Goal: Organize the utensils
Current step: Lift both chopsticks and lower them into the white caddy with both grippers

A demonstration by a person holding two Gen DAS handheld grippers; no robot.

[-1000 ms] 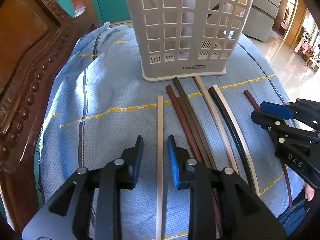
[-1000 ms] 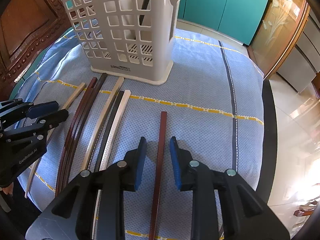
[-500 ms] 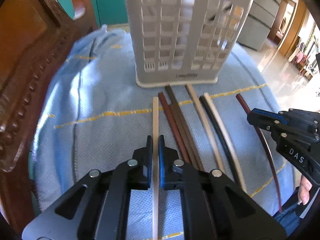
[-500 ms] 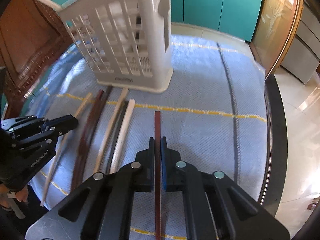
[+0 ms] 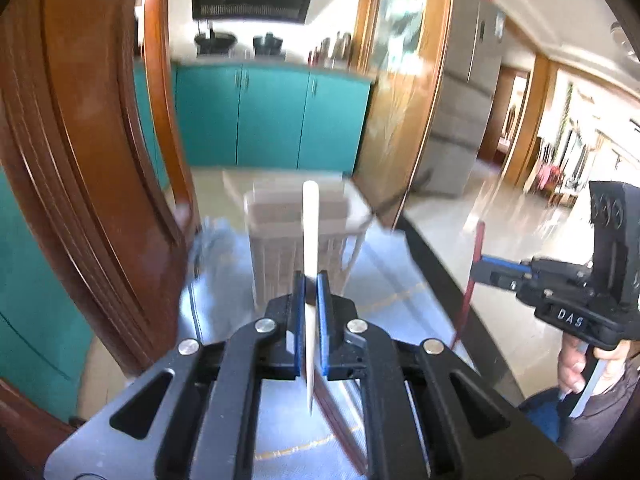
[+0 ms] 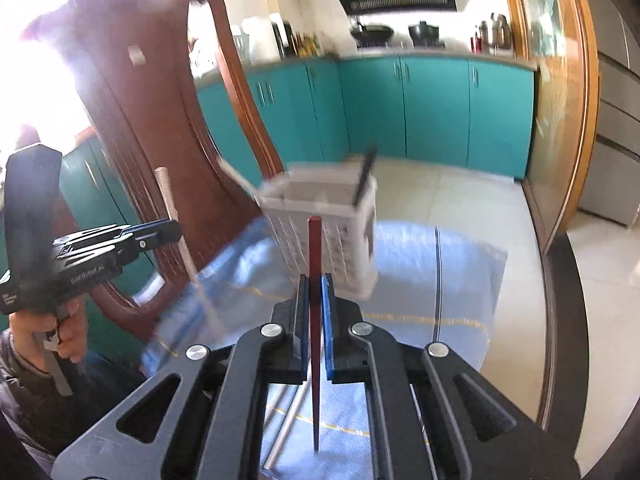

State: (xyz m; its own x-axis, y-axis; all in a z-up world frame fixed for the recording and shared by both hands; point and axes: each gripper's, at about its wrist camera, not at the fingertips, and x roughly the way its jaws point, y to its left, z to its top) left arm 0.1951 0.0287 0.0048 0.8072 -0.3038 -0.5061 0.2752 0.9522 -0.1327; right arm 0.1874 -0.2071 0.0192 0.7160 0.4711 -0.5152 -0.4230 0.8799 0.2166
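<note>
Pale chopstick is clamped upright btwn the fingers of the left gripper, lifted off the cloth, tip pointing up in front of the white basket. Dark red chopstick is pinched the same way in the right gripper, also upright, w/ the basket just beyond it. Basket stands at the far end of the blue cloth; a dark utensil leans out of its right side. More chopsticks lie on the cloth near the right gripper, partly hidden. Wooden chair back rises at left; teal cabinets line the far wall. Both views are motion-blurred.
</note>
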